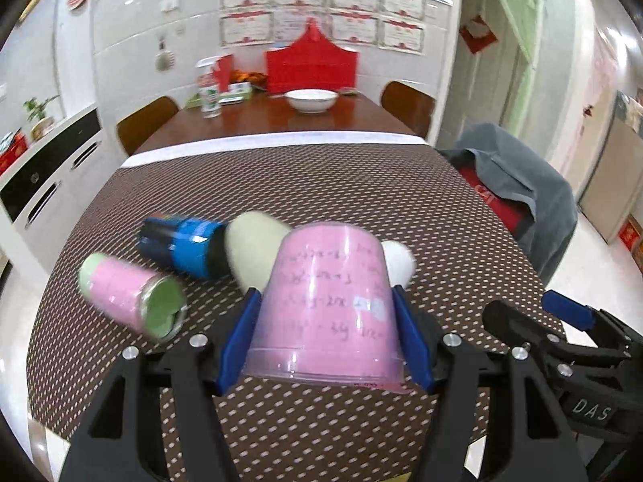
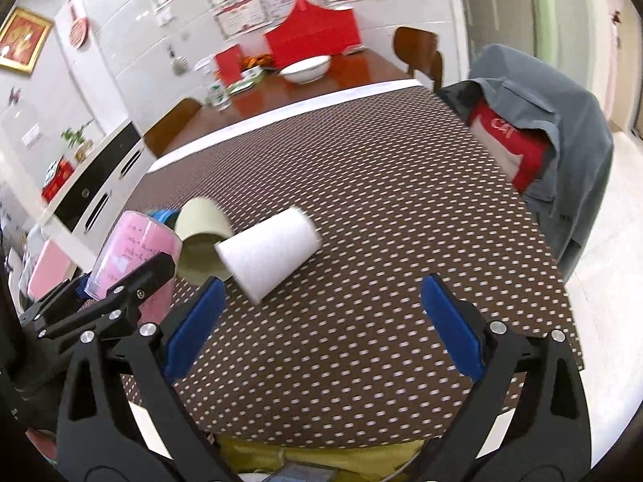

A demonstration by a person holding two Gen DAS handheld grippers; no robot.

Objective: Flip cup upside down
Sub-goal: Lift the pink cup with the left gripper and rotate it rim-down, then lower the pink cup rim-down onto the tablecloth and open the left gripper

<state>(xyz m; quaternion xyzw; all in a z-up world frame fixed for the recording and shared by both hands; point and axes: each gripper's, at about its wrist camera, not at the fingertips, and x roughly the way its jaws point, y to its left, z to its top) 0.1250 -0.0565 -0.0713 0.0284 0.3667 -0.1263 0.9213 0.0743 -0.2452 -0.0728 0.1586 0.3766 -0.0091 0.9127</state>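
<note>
My left gripper (image 1: pixel 325 309) is shut on a pink cup (image 1: pixel 327 301) with handwriting on it, held upside down, rim down, just above the dotted brown tablecloth (image 1: pixel 321 184). The same pink cup (image 2: pixel 132 253) shows at the left of the right wrist view. My right gripper (image 2: pixel 321 301) is open and empty over the cloth. A white cup (image 2: pixel 269 253) lies on its side just ahead of its left finger, next to a pale green cup (image 2: pixel 201 241).
A blue cup (image 1: pixel 185 245), a pink and green cup (image 1: pixel 132 301) and a pale green cup (image 1: pixel 257 253) lie on their sides behind the pink cup. A chair with a grey jacket (image 1: pixel 518 201) stands at the right. A white bowl (image 1: pixel 311 99) sits far back.
</note>
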